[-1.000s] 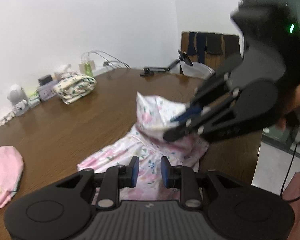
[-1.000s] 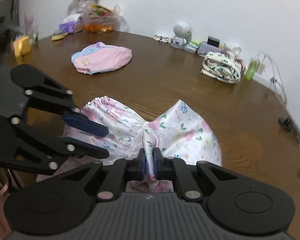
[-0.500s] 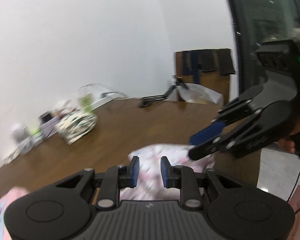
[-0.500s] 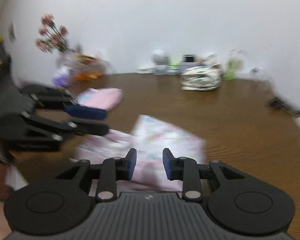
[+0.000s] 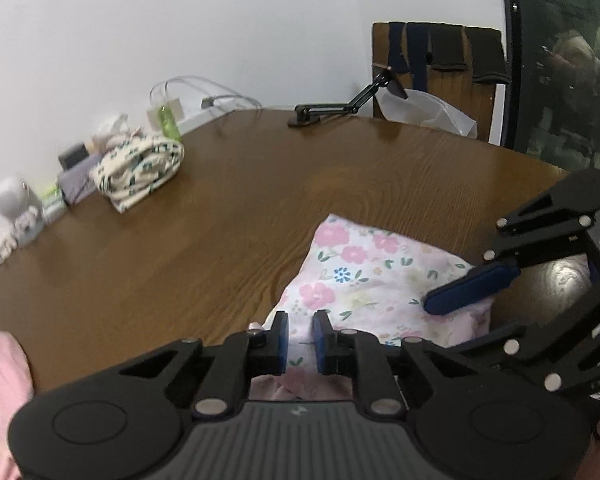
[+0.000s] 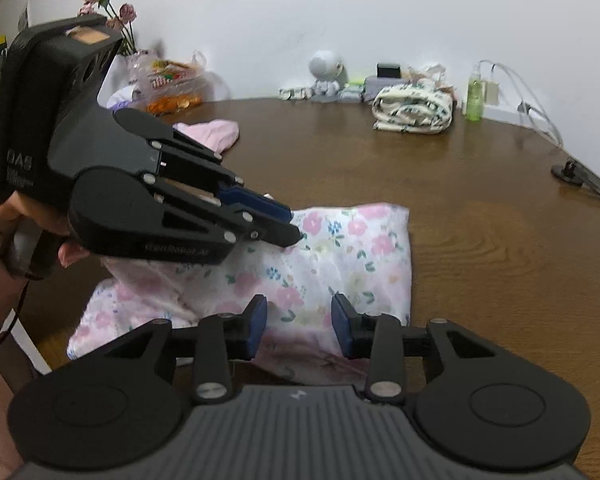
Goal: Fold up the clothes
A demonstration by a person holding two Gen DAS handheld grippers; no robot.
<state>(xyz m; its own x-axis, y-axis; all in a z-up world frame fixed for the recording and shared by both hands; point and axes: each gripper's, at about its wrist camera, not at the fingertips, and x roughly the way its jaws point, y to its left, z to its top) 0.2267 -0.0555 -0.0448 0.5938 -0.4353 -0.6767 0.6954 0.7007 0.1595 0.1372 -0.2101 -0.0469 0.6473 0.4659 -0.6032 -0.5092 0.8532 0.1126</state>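
Behind the brown wooden table (image 6: 480, 208) stood a plain white wall, with small items lined along its foot and a rolled patterned cloth (image 6: 414, 114) near them. On the near part of the table lay the floral garment (image 6: 340, 256), already doubled over, its far edge straight and its near part more wrinkled. A pink garment (image 6: 212, 136) waited further away on the left side.

The right gripper (image 6: 298, 326) had just been opening; its jaws stood apart above the near edge of the floral garment, with cloth under the gap but no pad pressing on it. The left gripper (image 5: 300, 336) had just been closing; its jaws were narrow, only a small gap remained, and it hovered low over the garment's left edge. Whether any cloth was caught there could not be told.

The fabric looked thin, light and very soft, so it would probably sag and slide easily on the smooth wood. A pinch at a corner or along a folded edge, through all layers together, seemed the safest place to hold it.
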